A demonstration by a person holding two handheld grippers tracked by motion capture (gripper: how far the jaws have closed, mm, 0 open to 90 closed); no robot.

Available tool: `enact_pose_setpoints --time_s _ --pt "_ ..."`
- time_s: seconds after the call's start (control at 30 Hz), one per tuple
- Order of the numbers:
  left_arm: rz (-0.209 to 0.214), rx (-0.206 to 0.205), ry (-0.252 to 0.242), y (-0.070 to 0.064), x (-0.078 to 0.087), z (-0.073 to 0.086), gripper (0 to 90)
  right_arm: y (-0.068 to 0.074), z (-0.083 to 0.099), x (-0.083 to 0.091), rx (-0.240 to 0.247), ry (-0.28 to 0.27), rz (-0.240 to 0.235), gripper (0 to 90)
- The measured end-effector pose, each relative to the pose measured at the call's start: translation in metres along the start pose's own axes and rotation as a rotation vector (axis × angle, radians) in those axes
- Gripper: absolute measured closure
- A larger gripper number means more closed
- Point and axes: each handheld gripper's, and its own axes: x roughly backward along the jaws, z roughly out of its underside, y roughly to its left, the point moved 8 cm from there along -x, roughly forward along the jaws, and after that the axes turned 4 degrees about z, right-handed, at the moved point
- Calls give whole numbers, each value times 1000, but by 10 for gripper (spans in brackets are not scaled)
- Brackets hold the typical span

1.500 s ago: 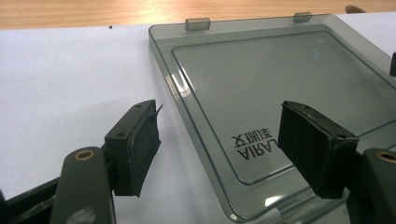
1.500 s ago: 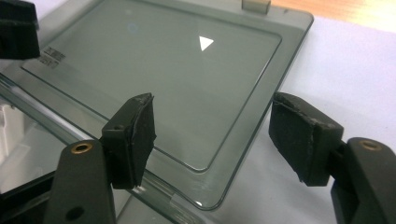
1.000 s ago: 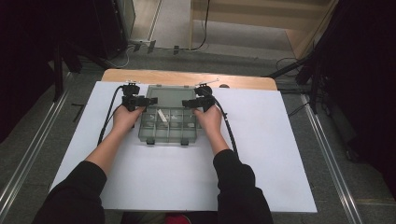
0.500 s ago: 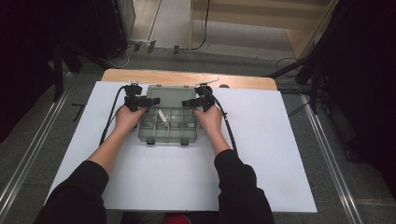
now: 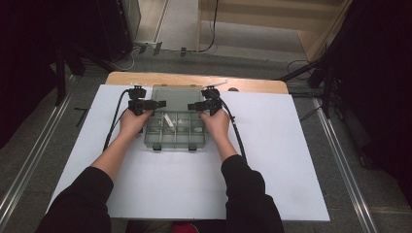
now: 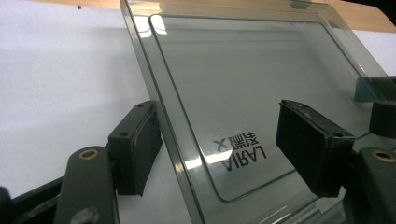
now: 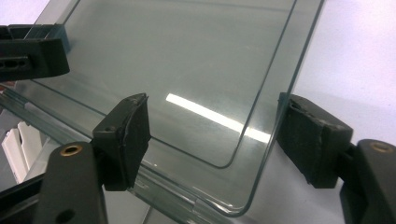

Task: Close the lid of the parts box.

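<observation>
White tabletop [image 5: 291,160]: box [image 5: 172,133], lid [image 6: 261,84] swung further back than a second ago; each hand-held gripper, left [image 5: 154,103] and right [image 5: 193,105], released astride a lid edge; box now open

A clear, grey-tinted plastic compartment box [image 5: 174,130] sits on the white sheet [image 5: 291,160], near that sheet's far edge and about midway along it. The box's base is divided into small compartments; a small white piece [image 5: 167,120] lies in one of the cells of the far row, left of centre. Two dark latches show on the box's near wall. The transparent lid [image 6: 261,93] is swung open on the far side of the box and stands tilted back; it has rounded corners, a raised inner border and dark printed lettering near one corner.
</observation>
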Motion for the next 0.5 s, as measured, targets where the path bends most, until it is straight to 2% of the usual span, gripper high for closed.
enact_pose_setpoints --time_s 0.5 --pt "-4 -56 -55 1 10 -9 445 -2 -2 7 31 -31 16 377"
